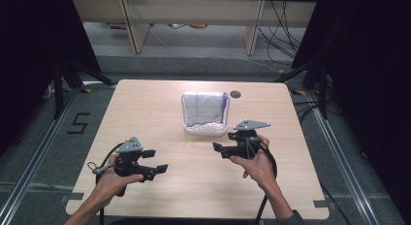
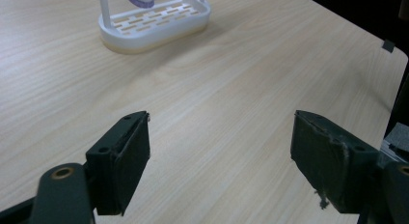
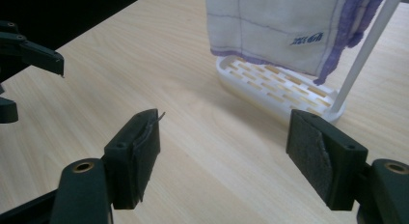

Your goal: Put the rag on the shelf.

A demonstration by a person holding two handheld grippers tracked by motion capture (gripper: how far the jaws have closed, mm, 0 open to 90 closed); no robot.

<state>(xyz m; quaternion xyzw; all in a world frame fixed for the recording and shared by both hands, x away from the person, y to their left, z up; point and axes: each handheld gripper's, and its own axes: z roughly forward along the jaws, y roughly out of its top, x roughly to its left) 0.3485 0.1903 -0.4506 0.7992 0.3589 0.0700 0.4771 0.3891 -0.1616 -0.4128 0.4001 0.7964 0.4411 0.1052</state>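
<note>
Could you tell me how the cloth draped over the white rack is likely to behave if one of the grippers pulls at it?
The cloth hangs in soft folds, so it will probably be floppy and light. The white rack looks thin and light, so it might slide or tip if the cloth snags on its upright rod.

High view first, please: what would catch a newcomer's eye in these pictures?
A white cloth with purple edging hangs over a small white rack at the far middle of the wooden table. Nearer, the left gripper and right gripper hover open, holding nothing.
</note>
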